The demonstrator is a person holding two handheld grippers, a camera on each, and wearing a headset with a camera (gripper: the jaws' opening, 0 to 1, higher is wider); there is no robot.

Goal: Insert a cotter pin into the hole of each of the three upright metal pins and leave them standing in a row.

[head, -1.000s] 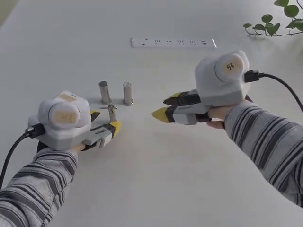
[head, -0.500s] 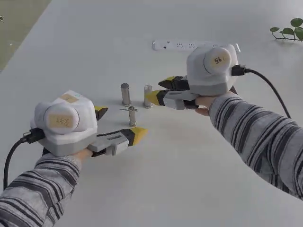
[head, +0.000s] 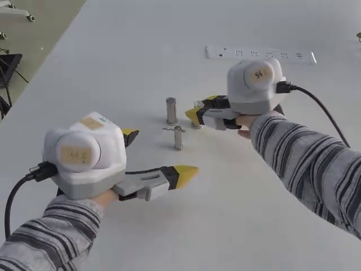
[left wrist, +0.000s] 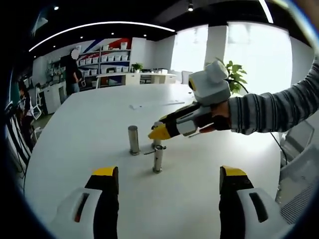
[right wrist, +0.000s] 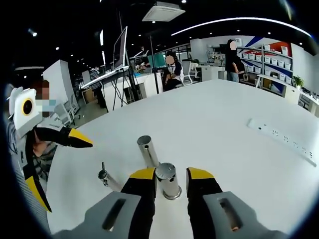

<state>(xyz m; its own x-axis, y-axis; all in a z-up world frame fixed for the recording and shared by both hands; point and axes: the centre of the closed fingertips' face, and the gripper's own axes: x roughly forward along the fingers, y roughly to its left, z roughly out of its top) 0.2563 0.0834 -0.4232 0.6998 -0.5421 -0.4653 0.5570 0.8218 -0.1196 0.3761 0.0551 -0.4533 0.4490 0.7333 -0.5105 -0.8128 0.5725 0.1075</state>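
Observation:
Three metal pins stand on the white table (head: 237, 186). The near pin (head: 178, 137) (left wrist: 158, 158) has a cotter pin (left wrist: 148, 152) through its hole. Behind it, to the left, stands a bare pin (head: 171, 110) (right wrist: 146, 149). The third pin (right wrist: 167, 180) stands between the jaws of my right gripper (head: 201, 109) (right wrist: 171, 175). Those jaws sit close on either side of it, with a thin gap still showing. My left gripper (head: 158, 153) (left wrist: 168, 172) is open and holds nothing. It is a short way in front of the near pin.
A white power strip (head: 259, 55) (right wrist: 284, 137) lies at the far side of the table. A black cable (head: 321, 113) trails from the right gripper. The table's left edge and the floor (head: 34, 39) lie to the far left.
My left gripper has opened and drawn back from the pin that carries the cotter pin. My right gripper has moved left and brought its jaws around the third pin.

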